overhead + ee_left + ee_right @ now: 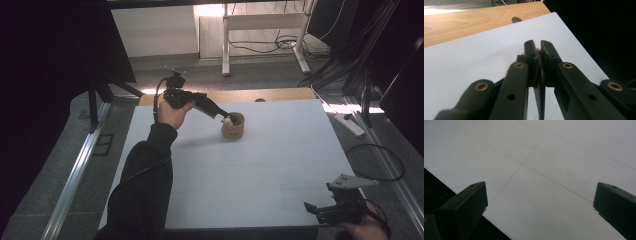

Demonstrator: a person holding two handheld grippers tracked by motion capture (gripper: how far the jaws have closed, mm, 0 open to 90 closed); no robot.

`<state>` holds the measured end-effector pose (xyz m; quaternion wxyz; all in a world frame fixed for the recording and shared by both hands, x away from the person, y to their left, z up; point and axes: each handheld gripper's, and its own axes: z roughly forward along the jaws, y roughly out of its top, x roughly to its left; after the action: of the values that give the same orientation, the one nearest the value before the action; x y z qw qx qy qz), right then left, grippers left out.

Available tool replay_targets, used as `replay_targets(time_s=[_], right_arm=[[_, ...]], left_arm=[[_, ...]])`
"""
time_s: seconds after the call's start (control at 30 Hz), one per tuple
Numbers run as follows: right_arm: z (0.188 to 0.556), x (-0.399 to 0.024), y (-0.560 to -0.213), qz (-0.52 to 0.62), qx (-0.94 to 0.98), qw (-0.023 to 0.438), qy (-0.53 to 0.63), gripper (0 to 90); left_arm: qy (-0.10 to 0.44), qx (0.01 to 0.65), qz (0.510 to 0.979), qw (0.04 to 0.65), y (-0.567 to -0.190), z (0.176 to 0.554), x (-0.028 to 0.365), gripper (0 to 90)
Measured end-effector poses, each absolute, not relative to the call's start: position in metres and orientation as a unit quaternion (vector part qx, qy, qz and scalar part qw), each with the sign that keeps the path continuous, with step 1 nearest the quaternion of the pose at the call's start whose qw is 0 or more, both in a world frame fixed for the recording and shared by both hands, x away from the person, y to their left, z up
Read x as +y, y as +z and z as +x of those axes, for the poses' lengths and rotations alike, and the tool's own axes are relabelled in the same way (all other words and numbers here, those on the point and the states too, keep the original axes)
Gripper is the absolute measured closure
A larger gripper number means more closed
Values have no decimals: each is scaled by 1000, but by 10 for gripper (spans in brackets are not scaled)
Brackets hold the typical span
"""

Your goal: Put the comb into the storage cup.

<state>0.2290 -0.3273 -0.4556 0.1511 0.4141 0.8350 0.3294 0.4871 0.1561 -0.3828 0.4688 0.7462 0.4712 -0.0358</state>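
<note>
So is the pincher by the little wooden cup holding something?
Yes: the left gripper is shut on the wooden cup's rim, at its left side. A small white thing sits at the tips. The right gripper holds nothing.

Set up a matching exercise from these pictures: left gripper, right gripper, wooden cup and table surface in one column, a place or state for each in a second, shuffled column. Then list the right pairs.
Things:
1. left gripper
2. right gripper
3. wooden cup
4. table surface

Places or states:
A. white, marked by thin lines
B. jaws wide apart, at the table's near right corner
C. stands upright toward the table's far side
D. jaws closed, tips at the cup's rim

Pairs: 1-D, 2-B, 3-C, 4-A
</note>
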Motion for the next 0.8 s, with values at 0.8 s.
replay_targets(time_s=[0.8], right_arm=[[229, -327, -456, 412, 838, 149, 326, 0]], left_arm=[[-35, 471, 754, 456, -400, 495, 138, 832]])
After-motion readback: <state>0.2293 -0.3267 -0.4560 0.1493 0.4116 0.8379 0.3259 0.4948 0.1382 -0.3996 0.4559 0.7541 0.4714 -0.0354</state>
